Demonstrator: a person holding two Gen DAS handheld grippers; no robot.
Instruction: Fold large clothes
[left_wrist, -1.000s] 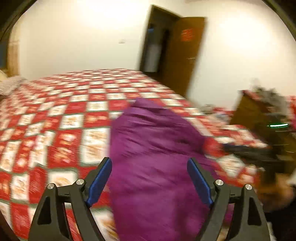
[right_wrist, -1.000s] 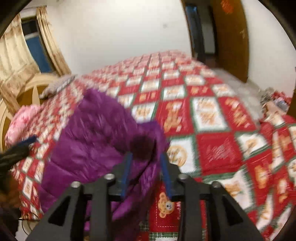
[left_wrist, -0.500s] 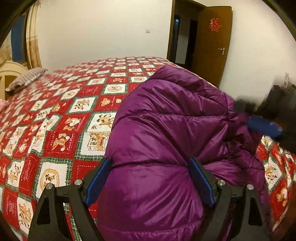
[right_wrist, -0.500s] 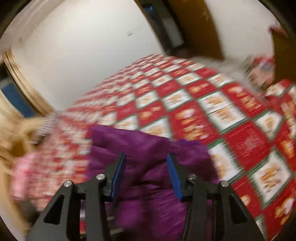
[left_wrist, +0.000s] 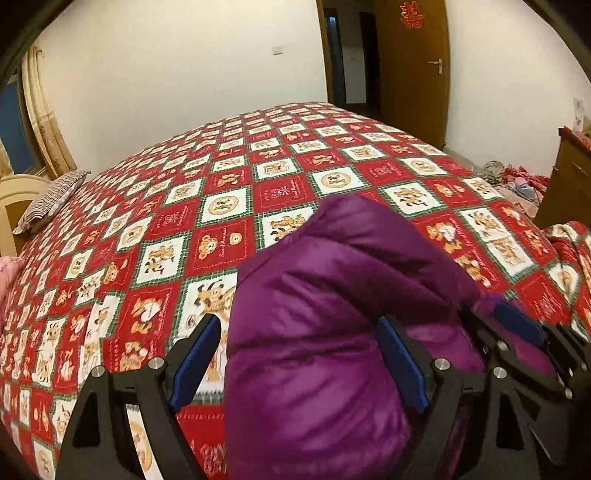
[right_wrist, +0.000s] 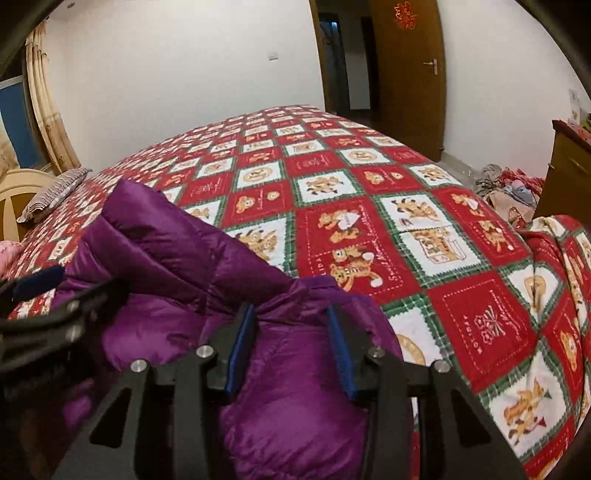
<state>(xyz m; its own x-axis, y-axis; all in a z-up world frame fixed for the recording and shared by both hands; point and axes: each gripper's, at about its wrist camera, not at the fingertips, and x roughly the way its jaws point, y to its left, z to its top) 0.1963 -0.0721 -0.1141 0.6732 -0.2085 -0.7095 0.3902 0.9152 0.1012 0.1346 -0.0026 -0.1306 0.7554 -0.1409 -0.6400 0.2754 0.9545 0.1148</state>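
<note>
Bedspread (left_wrist: 229, 206), red-checked, stretched bare beyond a purple puffer jacket (left_wrist: 332, 314) bunched at its near edge. Left hand-held gripper (left_wrist: 299, 358) stood spread wide around a jacket fold; right hand-held gripper (right_wrist: 291, 350) was closing, padding bulging between its jaws.
</note>
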